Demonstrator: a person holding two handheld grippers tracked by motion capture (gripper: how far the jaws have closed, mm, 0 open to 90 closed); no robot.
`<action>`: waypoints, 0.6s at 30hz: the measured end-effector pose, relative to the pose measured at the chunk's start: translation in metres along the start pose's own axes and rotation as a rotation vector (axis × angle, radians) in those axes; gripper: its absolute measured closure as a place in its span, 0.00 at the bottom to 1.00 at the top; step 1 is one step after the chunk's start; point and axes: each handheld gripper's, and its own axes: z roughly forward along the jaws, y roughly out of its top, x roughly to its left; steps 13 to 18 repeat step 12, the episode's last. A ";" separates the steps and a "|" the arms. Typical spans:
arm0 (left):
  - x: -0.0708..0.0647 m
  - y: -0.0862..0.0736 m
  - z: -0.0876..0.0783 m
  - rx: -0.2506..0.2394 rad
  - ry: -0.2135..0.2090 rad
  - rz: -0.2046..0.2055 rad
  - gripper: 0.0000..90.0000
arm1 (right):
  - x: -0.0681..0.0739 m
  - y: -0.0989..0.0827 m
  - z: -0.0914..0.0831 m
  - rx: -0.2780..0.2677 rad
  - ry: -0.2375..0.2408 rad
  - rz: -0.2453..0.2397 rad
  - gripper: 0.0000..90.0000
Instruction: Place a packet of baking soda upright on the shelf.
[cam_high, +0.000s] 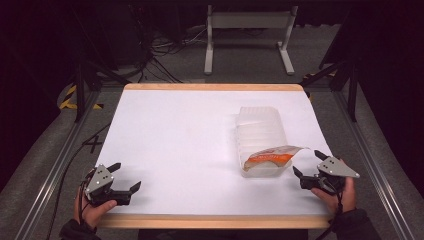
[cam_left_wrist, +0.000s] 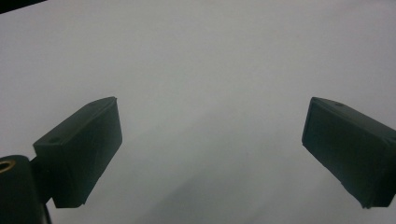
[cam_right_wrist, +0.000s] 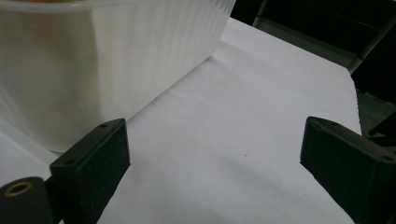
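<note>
The right claw (cam_right_wrist: 215, 163) stands wide apart at the bottom of the frame over the white bench (cam_right_wrist: 243, 121); a ribbed translucent container (cam_right_wrist: 116, 51) fills the upper left.

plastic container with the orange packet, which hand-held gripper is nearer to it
Right. The right hand-held gripper sits open just beside the plastic container, at its near right corner; the left hand-held gripper is open far off by the near left edge.
</note>
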 end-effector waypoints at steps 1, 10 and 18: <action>0.000 0.001 0.001 0.004 -0.003 0.003 0.06 | 0.000 0.000 0.000 -0.003 0.002 -0.001 0.09; 0.001 0.003 0.010 0.020 -0.009 0.006 0.06 | -0.002 -0.002 -0.002 -0.021 0.012 0.010 0.09; 0.000 0.004 0.011 0.021 -0.012 0.007 0.06 | -0.002 -0.002 -0.003 -0.026 0.013 0.016 0.09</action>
